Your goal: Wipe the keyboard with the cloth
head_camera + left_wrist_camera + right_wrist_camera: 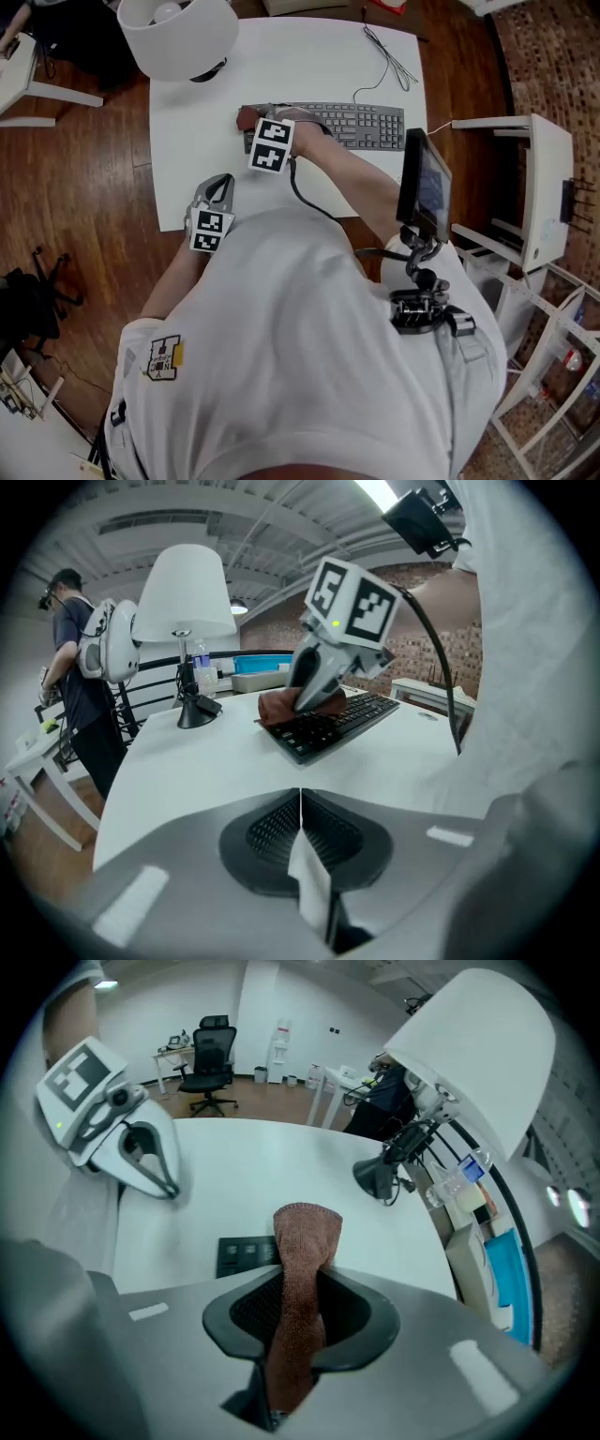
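A dark keyboard [361, 125] lies across the far half of the white table [187, 141]. My right gripper [257, 126] is shut on a reddish-brown cloth [247, 117] and holds it over the keyboard's left end. In the right gripper view the cloth [302, 1260] runs up between the jaws, and a corner of the keyboard [244, 1252] shows just behind it. My left gripper [221, 184] hovers over the table's near left part, apart from the keyboard. Its jaws [300, 803] meet along the centre line with nothing held. From there I see the keyboard [352, 719] and the cloth [279, 705].
A white lamp [178, 33] stands at the table's far left corner. The keyboard's thin cable [389, 58] trails toward the far right. A white shelf unit [534, 187] is beside the table on the right. A person [75, 658] stands beyond the table.
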Tool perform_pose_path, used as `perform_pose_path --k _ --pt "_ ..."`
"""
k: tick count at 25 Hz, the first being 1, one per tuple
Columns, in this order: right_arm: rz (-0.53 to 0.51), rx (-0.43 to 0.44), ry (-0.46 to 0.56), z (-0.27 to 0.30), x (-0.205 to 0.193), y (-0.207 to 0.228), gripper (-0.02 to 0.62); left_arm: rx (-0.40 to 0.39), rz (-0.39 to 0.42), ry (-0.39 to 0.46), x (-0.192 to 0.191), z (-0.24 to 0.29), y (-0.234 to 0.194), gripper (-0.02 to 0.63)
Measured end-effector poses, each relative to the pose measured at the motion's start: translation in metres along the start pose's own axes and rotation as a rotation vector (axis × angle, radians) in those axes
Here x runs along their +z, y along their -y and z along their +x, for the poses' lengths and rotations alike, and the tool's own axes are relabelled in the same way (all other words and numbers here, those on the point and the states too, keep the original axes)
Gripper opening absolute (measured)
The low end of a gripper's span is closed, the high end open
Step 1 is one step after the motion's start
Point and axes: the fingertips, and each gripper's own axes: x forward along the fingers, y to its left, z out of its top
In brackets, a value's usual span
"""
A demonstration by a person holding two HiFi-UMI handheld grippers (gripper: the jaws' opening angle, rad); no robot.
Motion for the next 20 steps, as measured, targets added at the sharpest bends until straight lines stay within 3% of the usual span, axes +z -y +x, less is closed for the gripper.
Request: perform_pose_path --k 3,7,20 --pt "0.004 -0.047 -0.033 0.017 0.008 0.038 0.091 0.023 -0.016 -0.005 -0.005 -0.006 -0.008 0.0" --pt "-0.019 -0.045 -0.084 0.033 0.01 0.041 0.091 0.05 -0.066 -0.005 -0.014 -0.016 -0.02 0.0" --pt "-0.101 0.031 -0.068 0.008 0.002 -0.06 0.091 0.009 -0.032 0.019 -0.009 -0.013 -0.013 0.0"
